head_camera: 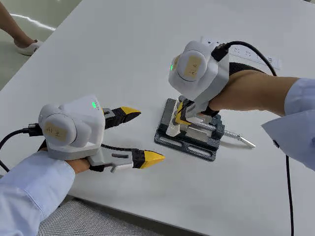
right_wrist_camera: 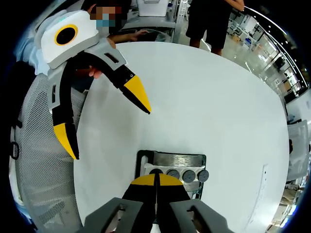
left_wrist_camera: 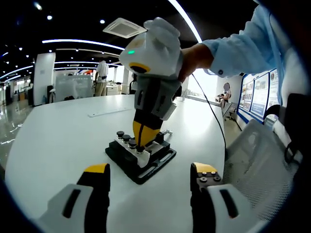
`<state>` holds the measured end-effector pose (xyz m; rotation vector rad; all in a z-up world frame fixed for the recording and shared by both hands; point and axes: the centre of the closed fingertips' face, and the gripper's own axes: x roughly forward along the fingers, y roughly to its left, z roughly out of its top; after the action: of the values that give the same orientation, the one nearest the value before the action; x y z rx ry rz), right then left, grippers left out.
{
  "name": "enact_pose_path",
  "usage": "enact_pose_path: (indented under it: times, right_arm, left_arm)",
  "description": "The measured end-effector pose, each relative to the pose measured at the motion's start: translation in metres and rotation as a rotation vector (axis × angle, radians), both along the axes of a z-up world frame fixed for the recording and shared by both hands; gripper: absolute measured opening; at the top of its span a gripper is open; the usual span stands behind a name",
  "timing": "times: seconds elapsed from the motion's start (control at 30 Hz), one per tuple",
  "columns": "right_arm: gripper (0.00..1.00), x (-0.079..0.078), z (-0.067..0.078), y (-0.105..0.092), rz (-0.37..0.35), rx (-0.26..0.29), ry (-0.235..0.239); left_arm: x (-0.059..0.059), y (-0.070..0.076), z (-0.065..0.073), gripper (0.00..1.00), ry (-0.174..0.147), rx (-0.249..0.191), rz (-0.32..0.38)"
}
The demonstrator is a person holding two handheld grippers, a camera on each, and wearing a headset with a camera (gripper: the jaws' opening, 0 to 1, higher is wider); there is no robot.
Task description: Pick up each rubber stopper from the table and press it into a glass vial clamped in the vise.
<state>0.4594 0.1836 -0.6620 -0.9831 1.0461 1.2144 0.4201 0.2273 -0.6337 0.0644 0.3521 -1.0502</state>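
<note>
The white tabletop point(head_camera: 123, 59) carries a dark vise point(head_camera: 170, 140). The left tool point(head_camera: 142, 133) hovers beside the vise, jaws wide apart and holding nothing. The right tool point(right_wrist_camera: 156, 180) points down, jaws together, onto the end of the clamped row of vials point(right_wrist_camera: 188, 174). Three vials carry dark rubber stoppers point(left_wrist_camera: 126, 138). Perhaps a fourth sits under the tips, but that is hidden.
</note>
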Motion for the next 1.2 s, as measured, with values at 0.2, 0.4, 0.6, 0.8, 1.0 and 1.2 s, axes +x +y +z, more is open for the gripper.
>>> enact_pose_path:
  times: [0.2,0.4,0.6,0.8,1.0,1.2]
  right_arm:
    - [0.0,0.0,-0.001,0.001,-0.002,-0.014,0.014]
    - [0.0,0.001,-0.003,0.0,-0.007,-0.015,0.022]
    - [0.0,0.0,-0.003,0.001,-0.007,-0.022,0.008]
    - [0.0,0.001,0.0,0.002,-0.087,0.055,0.022]
    - [0.0,0.0,0.002,0.0,-0.072,0.099,-0.006]
    - [0.0,0.0,0.009,-0.003,-0.148,0.182,-0.058]
  left_arm:
    - [0.0,-0.001,-0.002,0.64,0.002,0.005,-0.006]
    - [0.001,-0.002,-0.003,0.64,0.006,-0.001,-0.003]
    - [0.0,-0.005,-0.001,0.64,0.003,-0.001,-0.009]
    - [-0.003,-0.001,0.003,0.64,0.003,0.008,-0.008]
    - [-0.007,0.006,0.008,0.63,-0.007,0.03,-0.011]
    - [-0.006,0.01,0.014,0.64,-0.016,0.038,-0.003]
